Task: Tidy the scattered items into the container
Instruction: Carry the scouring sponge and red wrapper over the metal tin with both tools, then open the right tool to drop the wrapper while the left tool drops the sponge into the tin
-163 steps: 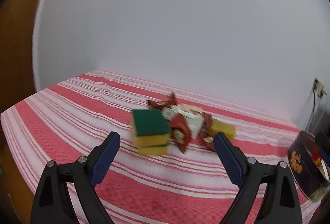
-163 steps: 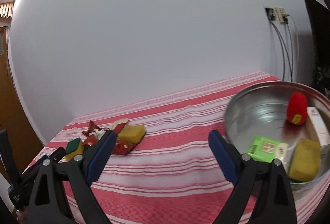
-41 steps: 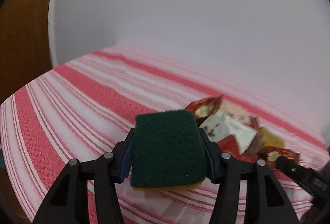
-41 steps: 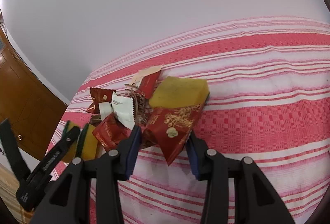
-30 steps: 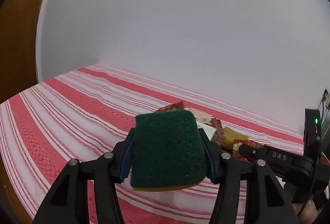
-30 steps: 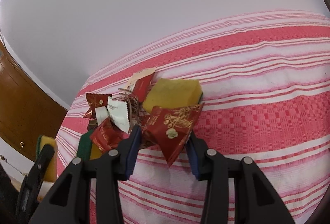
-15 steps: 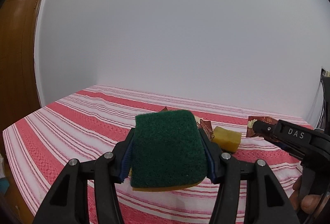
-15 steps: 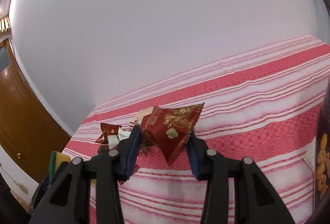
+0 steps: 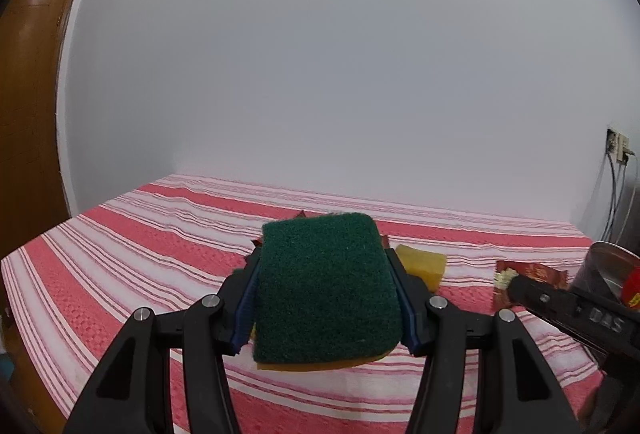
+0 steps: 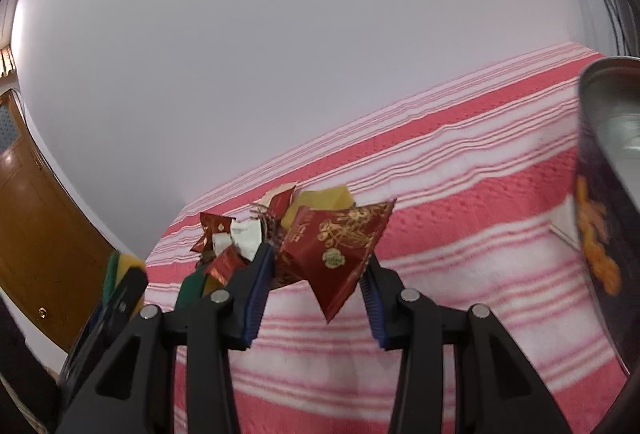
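Jaws: the left gripper (image 9: 326, 296) was clamped on a sponge (image 9: 326, 286), green scouring face up, yellow foam showing along its lower edge. The right gripper (image 10: 316, 276) was closed on a red packet (image 10: 336, 246) with gold print, which stuck out above and below the pads.

Left wrist view: the sponge was held clear above the striped red and white cloth (image 9: 140, 254). Just behind it on the cloth lay a yellow sponge (image 9: 424, 264), with red wrapper corners peeking past the held sponge. To the right, the other gripper's black finger carried the red packet (image 9: 528, 272) in front of the tin (image 9: 600, 266), a dark round container with a metal inside, at the frame edge. A red item (image 9: 632, 284) showed inside it. Wall socket with cables (image 9: 618, 150) sat at far right.

Right wrist view: the packet was lifted off the cloth (image 10: 460, 194). Behind it a pile of wrappers (image 10: 236, 234) and the yellow sponge (image 10: 320, 200) lay on the cloth. The tin (image 10: 600, 218) stood at the right edge, blurred. At lower left, the left gripper's sponge (image 10: 120, 266) was partly visible, edge on. A wooden door (image 10: 36, 218) stood at the left.
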The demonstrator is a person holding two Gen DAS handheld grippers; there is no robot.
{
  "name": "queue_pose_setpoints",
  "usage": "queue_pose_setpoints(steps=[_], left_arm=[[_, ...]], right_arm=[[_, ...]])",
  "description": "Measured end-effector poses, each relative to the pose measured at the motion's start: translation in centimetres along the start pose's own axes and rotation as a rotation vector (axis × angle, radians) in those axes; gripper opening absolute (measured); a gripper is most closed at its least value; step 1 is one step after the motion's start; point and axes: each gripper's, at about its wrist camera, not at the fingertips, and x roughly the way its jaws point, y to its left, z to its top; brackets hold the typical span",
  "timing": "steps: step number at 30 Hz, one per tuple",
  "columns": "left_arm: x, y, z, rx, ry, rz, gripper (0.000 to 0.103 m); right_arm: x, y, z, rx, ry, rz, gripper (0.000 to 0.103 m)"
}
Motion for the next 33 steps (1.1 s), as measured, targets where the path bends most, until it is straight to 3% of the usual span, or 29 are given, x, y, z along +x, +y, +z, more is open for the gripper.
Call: queue_pose_setpoints(steps=[8,12,18,22,33], left_arm=[[0.7,-2.7,-0.9,-0.016,0.058,-0.144,0.059],[0.8,-6.2,-1.3,0.006,0.087,-0.234,0.059],[-0.9,-12.0,-0.1,0.065,0.051,-0.356,0.059],[-2.4,-16.9,0.3,0.12,0.035,-0.431,0.059],[-2.1,-27.2,0.3,0.276,0.073,-0.644,0.059]], right_arm=[[-7.7,-2.3,0.9,-0.047,-0.115,-0.088,0.043],[-12.2,-5.6,2.0,0.015,-0.191,-0.155,0.043],[-17.1,-12.1,2.6,0.143,-0.255,-0.289,0.043],[-18.5,-15.4,2.8,0.195,-0.274,-0.33,0.04],[-19.5,-17.4,3.3,0.193,-0.308,-0.355,0.04]])
